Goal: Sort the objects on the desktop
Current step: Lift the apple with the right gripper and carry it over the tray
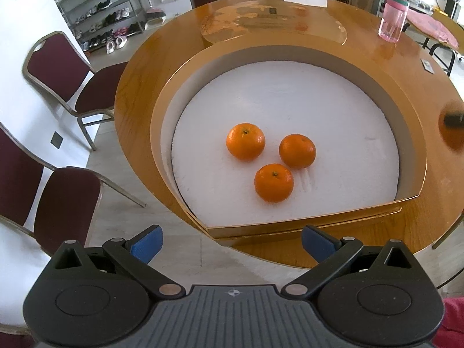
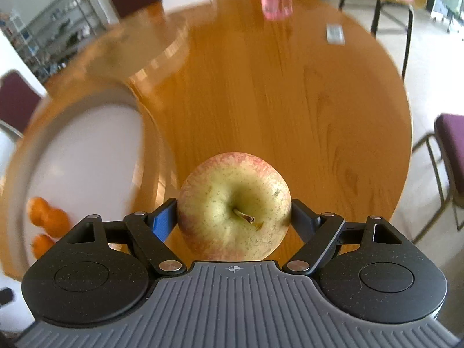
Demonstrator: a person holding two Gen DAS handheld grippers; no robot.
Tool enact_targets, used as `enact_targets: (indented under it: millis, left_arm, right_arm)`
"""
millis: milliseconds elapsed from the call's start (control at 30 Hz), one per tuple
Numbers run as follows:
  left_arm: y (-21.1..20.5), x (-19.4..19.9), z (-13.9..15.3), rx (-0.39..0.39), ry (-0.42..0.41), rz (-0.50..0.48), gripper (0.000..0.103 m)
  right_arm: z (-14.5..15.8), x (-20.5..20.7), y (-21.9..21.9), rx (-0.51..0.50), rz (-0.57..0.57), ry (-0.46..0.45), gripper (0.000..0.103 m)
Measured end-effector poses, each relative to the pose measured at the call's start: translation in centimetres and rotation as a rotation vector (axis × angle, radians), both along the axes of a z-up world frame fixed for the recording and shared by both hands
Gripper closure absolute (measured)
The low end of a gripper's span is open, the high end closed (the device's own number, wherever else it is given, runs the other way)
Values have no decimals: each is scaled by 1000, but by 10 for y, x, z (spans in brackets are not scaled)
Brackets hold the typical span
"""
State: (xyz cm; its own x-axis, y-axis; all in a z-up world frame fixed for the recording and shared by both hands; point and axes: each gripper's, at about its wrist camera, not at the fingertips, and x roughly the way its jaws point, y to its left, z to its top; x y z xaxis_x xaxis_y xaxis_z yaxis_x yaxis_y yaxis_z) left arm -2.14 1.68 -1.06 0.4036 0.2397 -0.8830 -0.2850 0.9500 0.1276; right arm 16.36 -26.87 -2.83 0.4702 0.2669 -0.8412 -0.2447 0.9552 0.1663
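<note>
My right gripper [image 2: 233,217] is clamped on an apple [image 2: 234,206], stem facing the camera, one blue pad [image 2: 163,220] pressed into each flank. It hangs above the wooden table [image 2: 275,92], and the shallow tray [image 2: 17,156] lies out at about nine o'clock from the apple. The view is smeared, so I judge I am carrying the fruit; if the tray is its goal, I should swing slowly, keep the squeeze even across the widest girth, and lower onto bare white floor rather than onto the three mandarins [image 1: 268,161].

My left gripper [image 1: 232,242] is spread wide with nothing between its fingers, hovering off the table's edge at the tray's six o'clock.

The apple is round, waxy, yellow-green, speckled, with red streaks near the rim. The mandarins are glossy, dimpled and slightly flattened, clustered just right of centre. The tray has gold card walls and a matte, grainy white floor that looks like foam. The tabletop is lacquered and shiny.
</note>
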Motion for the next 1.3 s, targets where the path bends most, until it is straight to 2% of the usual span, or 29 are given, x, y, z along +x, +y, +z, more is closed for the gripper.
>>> enact_targets:
  millis: [167, 267, 467, 667, 867, 1033, 1300]
  left_arm:
    - [10, -7, 1, -9, -18, 16, 1]
    - [15, -11, 1, -14, -29, 25, 1]
    - [32, -24, -1, -20, -28, 79, 1]
    - [48, -37, -3, -26, -17, 134, 1]
    - [55, -43, -4, -29, -14, 156, 1]
    - [55, -44, -4, -31, -13, 153, 1]
    - [50, -45, -4, -28, -9, 129, 1]
  right_arm:
    - [50, -18, 31, 68, 83, -119, 21]
    - [58, -28, 60, 98, 167, -127, 21]
    - [26, -45, 116, 68, 302, -32, 21]
    - [-12, -60, 150, -15, 397, 47, 21]
    - [-27, -69, 172, -103, 446, 44, 21]
    - [-34, -68, 179, -124, 465, 48, 21]
    - [-39, -67, 189, -169, 470, 1, 20]
